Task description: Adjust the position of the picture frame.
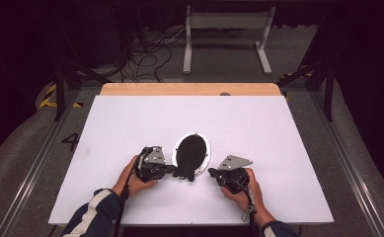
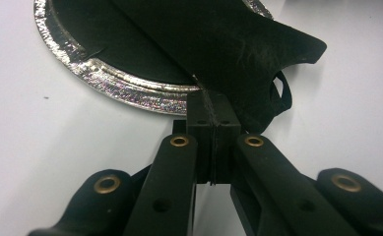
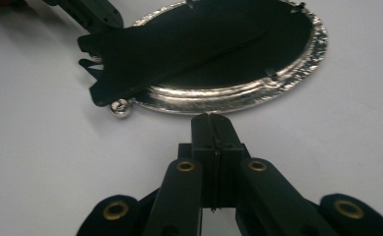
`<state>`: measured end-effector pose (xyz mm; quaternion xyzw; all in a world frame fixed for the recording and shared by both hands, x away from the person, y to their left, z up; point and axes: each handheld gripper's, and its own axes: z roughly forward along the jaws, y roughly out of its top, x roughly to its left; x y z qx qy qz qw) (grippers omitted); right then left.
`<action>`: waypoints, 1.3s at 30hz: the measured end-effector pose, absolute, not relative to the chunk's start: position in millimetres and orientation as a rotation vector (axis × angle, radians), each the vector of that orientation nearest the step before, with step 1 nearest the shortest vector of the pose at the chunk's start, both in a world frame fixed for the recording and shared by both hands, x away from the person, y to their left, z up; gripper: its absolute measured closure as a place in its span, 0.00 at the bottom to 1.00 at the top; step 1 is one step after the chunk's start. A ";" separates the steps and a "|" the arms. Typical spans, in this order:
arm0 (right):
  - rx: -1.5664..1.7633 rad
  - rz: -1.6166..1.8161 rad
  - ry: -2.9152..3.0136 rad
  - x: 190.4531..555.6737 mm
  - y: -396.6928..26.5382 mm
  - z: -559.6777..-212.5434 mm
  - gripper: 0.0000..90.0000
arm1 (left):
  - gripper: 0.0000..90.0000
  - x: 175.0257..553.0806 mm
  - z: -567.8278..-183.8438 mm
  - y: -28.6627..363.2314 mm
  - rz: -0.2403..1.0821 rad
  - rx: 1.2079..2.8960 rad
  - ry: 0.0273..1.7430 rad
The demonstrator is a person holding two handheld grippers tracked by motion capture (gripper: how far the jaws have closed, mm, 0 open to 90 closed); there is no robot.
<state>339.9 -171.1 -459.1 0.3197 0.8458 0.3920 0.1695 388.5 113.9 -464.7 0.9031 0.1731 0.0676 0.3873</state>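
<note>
Forearms are reaching in from below. Left tongs [image 2: 212,115] are closing flat on the edge of a black cloth [image 2: 218,49] lying across a foil-rimmed oval tray [image 1: 208,149] mid-tabletop [image 1: 258,123]; lifting slowly should keep the tray from dragging. Right tongs [image 3: 212,129] are sitting closed and empty just short of the tray's rim. No readable labels.

A lab recording bay: white table [image 1: 130,123], dark curtains [image 1: 12,59], floor cables [image 1: 145,57], metal framing [image 1: 58,94].
</note>
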 end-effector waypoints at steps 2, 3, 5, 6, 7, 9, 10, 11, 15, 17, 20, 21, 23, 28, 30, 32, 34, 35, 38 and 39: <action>0.894 1.116 2.415 339.2 -167.1 -460.3 1.00 | 1.00 387.9 -465.6 110.7 0.165 2.289 0.436; 0.892 1.118 2.423 338.9 -164.9 -461.1 1.00 | 1.00 387.9 -465.8 109.6 0.164 2.286 0.435; 0.885 1.118 2.432 338.8 -162.4 -462.1 1.00 | 1.00 387.4 -465.8 106.5 0.161 2.288 0.428; 0.877 1.105 2.442 338.8 -160.9 -462.8 1.00 | 1.00 387.4 -465.8 105.7 0.164 2.288 0.425; 0.871 1.102 2.445 338.7 -160.4 -463.0 1.00 | 1.00 387.3 -466.0 104.3 0.159 2.286 0.424; 0.877 1.111 2.445 339.1 -161.3 -462.8 1.00 | 1.00 386.7 -466.0 102.1 0.160 2.284 0.428; 0.879 1.114 2.446 339.4 -161.6 -462.8 1.00 | 1.00 387.1 -465.9 101.0 0.159 2.288 0.417; 0.878 1.112 2.452 339.6 -161.4 -463.0 1.00 | 1.00 386.8 -466.2 99.8 0.154 2.286 0.418; 0.879 1.103 2.454 339.7 -162.3 -462.7 1.00 | 1.00 386.0 -466.2 93.8 0.156 2.285 0.409; 0.893 1.113 2.456 340.9 -165.5 -462.8 1.00 | 1.00 385.7 -466.1 91.7 0.153 2.286 0.409; 0.902 1.112 2.458 340.7 -168.0 -462.4 1.00 | 1.00 385.7 -465.9 89.6 0.154 2.287 0.413; 0.900 1.113 2.461 340.3 -169.1 -462.3 1.00 | 1.00 385.9 -465.8 88.9 0.156 2.288 0.410; 0.891 1.114 2.473 339.0 -171.4 -461.9 1.00 | 1.00 385.7 -465.5 86.8 0.152 2.290 0.411; 0.906 1.125 2.475 338.6 -176.8 -462.0 1.00 | 1.00 385.7 -465.2 81.4 0.151 2.288 0.418; 0.918 1.132 2.472 338.5 -179.3 -462.4 1.00 | 1.00 385.7 -464.9 79.2 0.147 2.290 0.422; 0.922 1.132 2.465 337.2 -181.1 -462.6 1.00 | 1.00 385.9 -464.7 76.6 0.148 2.291 0.415; 0.919 1.130 2.460 335.6 -183.4 -462.7 1.00 | 1.00 385.9 -464.8 72.9 0.140 2.287 0.425; 0.910 1.125 2.462 334.9 -184.8 -462.5 1.00 | 1.00 385.7 -464.6 71.3 0.147 2.290 0.420; 0.917 1.126 2.467 334.0 -189.9 -462.0 1.00 | 1.00 386.0 -464.9 67.7 0.135 2.287 0.417; 0.916 1.123 2.466 333.8 -190.3 -462.0 1.00 | 1.00 386.9 -464.5 67.4 0.140 2.291 0.405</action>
